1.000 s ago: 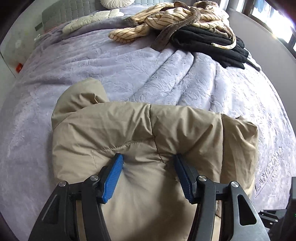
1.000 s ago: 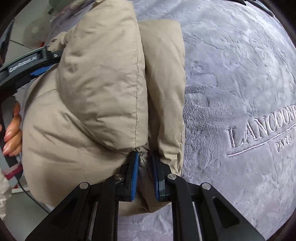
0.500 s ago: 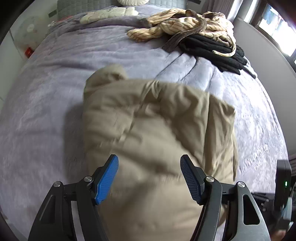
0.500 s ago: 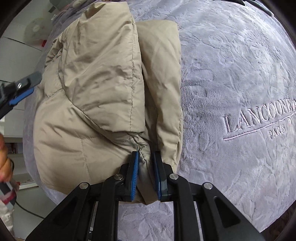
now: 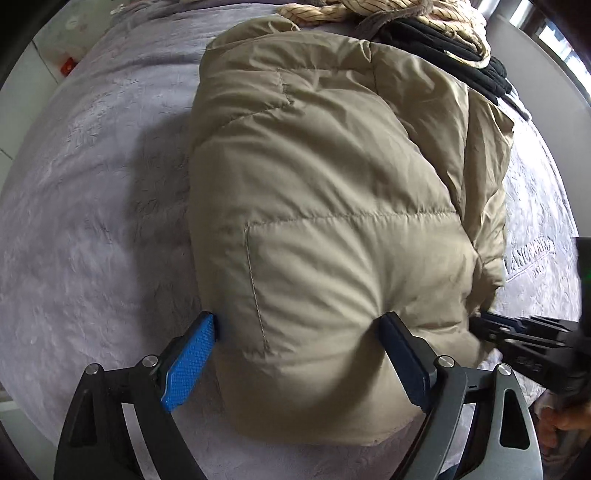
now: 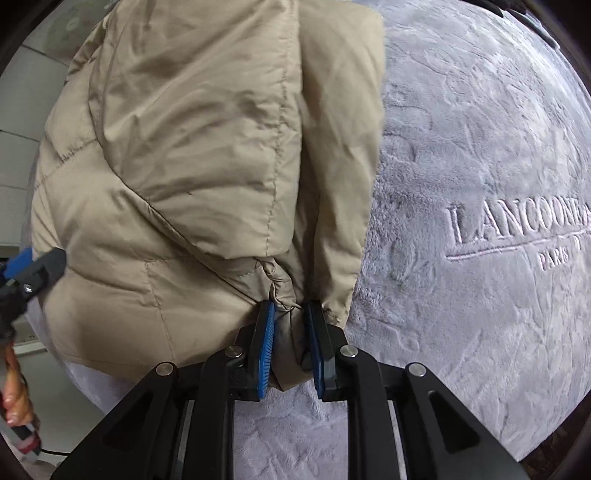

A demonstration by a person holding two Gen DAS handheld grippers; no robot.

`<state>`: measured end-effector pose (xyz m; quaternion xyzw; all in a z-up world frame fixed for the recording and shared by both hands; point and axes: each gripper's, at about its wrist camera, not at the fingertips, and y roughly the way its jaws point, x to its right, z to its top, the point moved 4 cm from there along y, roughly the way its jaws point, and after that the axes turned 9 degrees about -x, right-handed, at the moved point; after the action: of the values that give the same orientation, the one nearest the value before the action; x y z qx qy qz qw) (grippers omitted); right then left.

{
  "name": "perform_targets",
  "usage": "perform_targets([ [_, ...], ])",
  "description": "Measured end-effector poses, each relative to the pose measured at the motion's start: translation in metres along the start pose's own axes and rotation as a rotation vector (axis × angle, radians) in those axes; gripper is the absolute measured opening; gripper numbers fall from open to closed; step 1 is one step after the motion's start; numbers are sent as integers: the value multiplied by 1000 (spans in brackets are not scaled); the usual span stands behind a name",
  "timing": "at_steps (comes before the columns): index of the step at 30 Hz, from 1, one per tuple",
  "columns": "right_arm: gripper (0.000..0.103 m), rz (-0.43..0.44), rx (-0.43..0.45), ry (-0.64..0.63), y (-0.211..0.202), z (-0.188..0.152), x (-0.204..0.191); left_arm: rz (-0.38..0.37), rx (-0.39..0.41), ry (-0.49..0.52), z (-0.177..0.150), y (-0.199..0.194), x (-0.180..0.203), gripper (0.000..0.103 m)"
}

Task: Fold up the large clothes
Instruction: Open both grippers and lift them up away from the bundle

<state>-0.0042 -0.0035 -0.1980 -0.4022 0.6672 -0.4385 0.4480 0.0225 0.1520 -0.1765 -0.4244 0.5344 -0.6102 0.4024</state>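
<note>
A tan puffer jacket lies folded into a thick bundle on the grey bedspread. My left gripper is open, its blue pads straddling the bundle's near left corner and pressing into the padding. My right gripper is shut on a bunched edge of the jacket at its near right corner. The right gripper also shows at the right edge of the left wrist view. The left gripper's tip shows at the left edge of the right wrist view.
A pile of striped cream and black clothes lies beyond the jacket at the bed's far side. The bedspread carries embroidered lettering to the right of the jacket. The bed's near edge is just below both grippers.
My left gripper lifted off the jacket, then came back down lower at the bundle's near left corner, jaws still wide. The right gripper kept its hold, and the bundle sits closer in both views.
</note>
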Motion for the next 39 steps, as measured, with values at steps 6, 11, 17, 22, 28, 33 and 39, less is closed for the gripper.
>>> perform_targets([
  [6,47,11,61,-22,-38,-13,0,-22,-2,-26,-5,-2,-8,90],
  [11,54,22,90,-11,-57,-18,-2,-18,-2,-28,-10,-9,-10,90],
  [17,60,33,113,-7,-90,-27,-11,-20,-2,-26,-15,-20,-9,90],
  [22,71,23,145,-3,-102,-22,-18,-38,2,-36,-20,-36,-13,90],
  [28,83,-22,211,-20,-132,-19,-29,-54,37,-34,-22,-72,-13,90],
  [33,93,-59,280,-38,-150,-17,-38,-26,105,-48,-22,-104,-13,103],
  [39,103,-94,375,-32,-176,-22,-48,-9,221,-81,-21,-148,-14,103],
])
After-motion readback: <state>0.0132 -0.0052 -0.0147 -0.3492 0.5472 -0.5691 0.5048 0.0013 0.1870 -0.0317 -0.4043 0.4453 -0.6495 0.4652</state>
